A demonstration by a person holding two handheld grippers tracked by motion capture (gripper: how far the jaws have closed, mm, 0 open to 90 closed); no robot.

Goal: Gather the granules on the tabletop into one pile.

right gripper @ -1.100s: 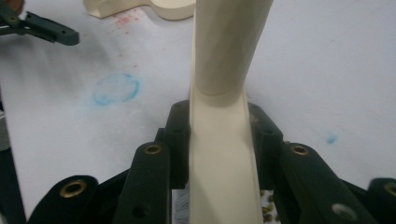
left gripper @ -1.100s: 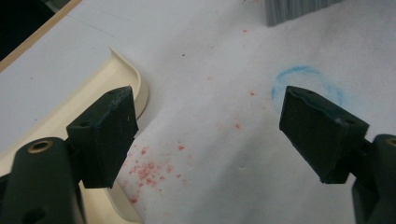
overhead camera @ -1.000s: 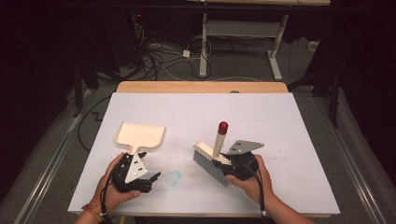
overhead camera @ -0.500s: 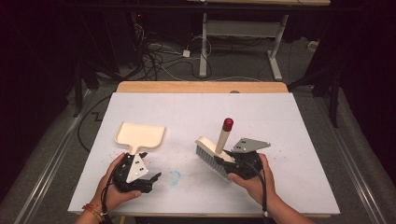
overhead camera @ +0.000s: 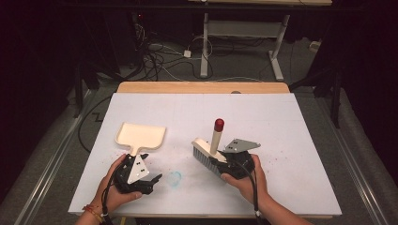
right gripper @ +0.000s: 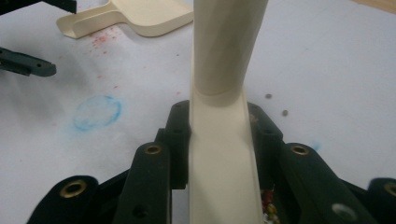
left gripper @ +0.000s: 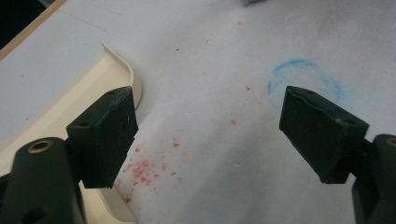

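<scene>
The right hand-held gripper (overhead camera: pixel 224 161) was clamped on the cream brush (overhead camera: pixel 210 149) low on its handle, jaws pressed to both sides of the stem in the right gripper view, bristles down near the middle of the white worktop (overhead camera: pixel 291 122) and the red-tipped handle standing up at a slight tilt. Over on the left, the left hand-held gripper (overhead camera: pixel 149 169) had its jaws well apart with nothing between them, and the cream dustpan (overhead camera: pixel 141 136) lay flat just beside it, the handle pointing back toward that hand. Fine red crumbs (left gripper: pixel 142 169) were scattered right by the dustpan's edge, with a faint blue ring (left gripper: pixel 303 81) drawn on the sheet between the two tools. The job at this point looked like a sweep-up, and the smart play was to close the left jaws squarely on the dustpan handle first, so the pan would not skate away. Then the brush would want short, low strokes, bristles kept flat to the surface, driving the crumbs toward the pan's open lip rather than flicking them past it.
</scene>
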